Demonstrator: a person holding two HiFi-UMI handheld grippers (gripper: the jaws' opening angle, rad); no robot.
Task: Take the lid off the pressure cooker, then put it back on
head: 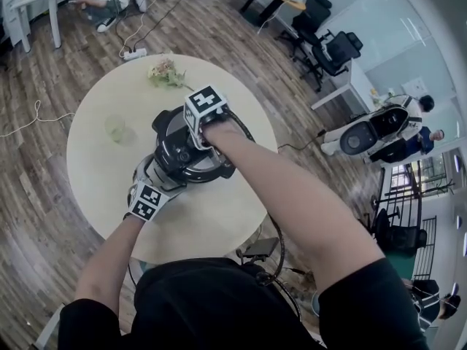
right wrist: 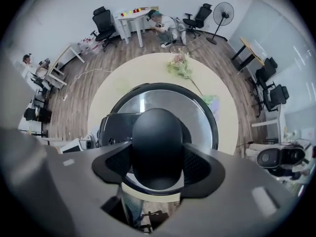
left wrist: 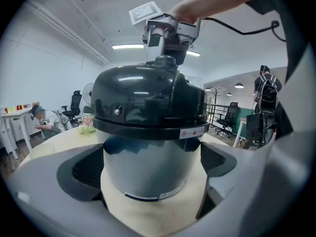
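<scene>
Our pressure cooker (head: 182,159) stands near the middle of a round, pale, matte surface (head: 211,224), its lid (left wrist: 143,98) seated on the pot. The lid is a glossy black dome with a thick dark rim; below it the body is smooth brushed steel, cylindrical, narrowing at the foot. Our right gripper (right wrist: 158,154) comes straight down from above, its ribbed dark fingers (right wrist: 200,162) clamped on the rounded black knob (right wrist: 157,127) at the lid's top. Our left gripper (left wrist: 150,167) lies low at the side, its fingers (left wrist: 81,169) closed against the steel body. A sprig of flowers (head: 166,73) lies at the far edge of the surface. Around us are a wood-plank floor (head: 44,217), black office chairs (head: 332,49) and a white desk (head: 33,2).
</scene>
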